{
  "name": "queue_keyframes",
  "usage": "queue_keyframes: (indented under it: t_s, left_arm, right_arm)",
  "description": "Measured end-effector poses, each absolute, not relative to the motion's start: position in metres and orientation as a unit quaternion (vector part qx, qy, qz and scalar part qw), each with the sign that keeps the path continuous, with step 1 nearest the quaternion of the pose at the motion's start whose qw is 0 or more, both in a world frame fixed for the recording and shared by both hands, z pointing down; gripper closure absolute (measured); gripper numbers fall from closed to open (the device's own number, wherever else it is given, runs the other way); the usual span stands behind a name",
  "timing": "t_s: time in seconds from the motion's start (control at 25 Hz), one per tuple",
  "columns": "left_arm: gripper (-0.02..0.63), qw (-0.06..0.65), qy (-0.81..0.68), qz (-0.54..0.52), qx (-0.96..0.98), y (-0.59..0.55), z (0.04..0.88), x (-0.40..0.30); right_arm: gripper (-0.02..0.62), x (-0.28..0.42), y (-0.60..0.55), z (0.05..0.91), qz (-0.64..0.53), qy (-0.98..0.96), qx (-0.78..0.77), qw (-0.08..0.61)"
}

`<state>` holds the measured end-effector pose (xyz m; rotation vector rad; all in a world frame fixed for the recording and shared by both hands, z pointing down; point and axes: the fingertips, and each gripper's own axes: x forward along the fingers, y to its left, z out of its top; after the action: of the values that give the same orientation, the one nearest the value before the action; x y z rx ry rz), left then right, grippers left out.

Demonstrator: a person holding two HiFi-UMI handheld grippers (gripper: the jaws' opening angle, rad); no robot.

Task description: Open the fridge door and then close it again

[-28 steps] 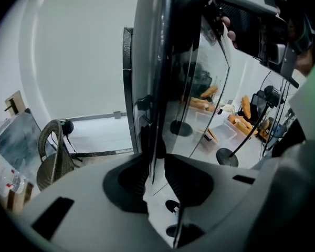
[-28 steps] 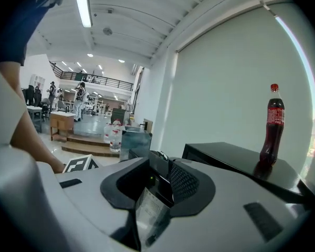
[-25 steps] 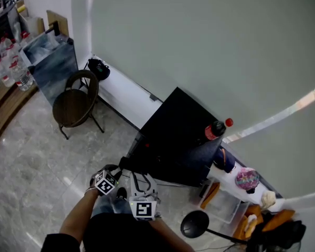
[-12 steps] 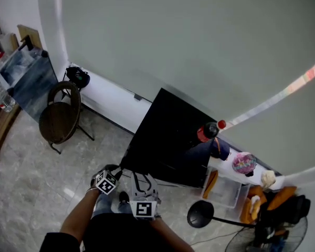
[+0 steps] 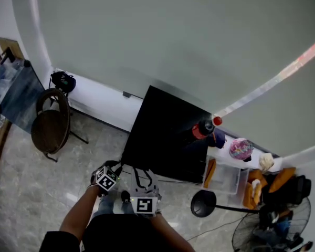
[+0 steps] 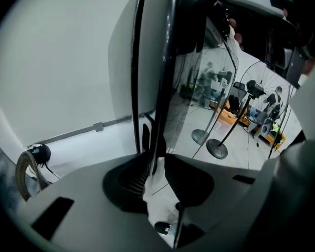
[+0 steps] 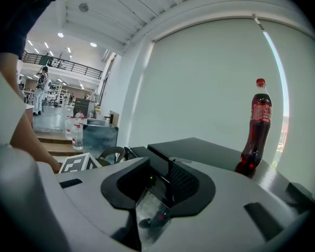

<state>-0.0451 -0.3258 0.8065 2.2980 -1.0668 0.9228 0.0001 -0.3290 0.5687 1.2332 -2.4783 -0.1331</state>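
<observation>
**Fridge door (image 6: 194,83) held by its edge in the left gripper (image 6: 155,168); black fridge (image 5: 165,133) stands against the wall.**

Left gripper view only: jaws clamped on the door's dark front edge, with its glossy face to the right mirroring the room. Right gripper view only: right gripper (image 7: 157,185) jaws parted with nothing between them; the fridge top lies beyond, with a cola bottle (image 7: 254,130) upright on it. Head view: both grippers sit at the fridge's near corner, and how far the door is open is unreadable. Versus 0.5 s ago: grippers sit at the same spot in frame, chair (image 5: 50,125) lies further left, fan (image 5: 273,222) shows more.
</observation>
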Motion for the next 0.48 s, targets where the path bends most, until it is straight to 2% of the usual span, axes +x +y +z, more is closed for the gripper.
queue_keyframes:
  t_s: [0.48]
  left_arm:
    - [0.520,0.217,-0.377,0.346,0.831,-0.3249,0.8097,-0.0464]
  right_arm:
    - [0.494,0.0017,-0.3295,0.5680,-0.043,-0.868,0.463,0.172]
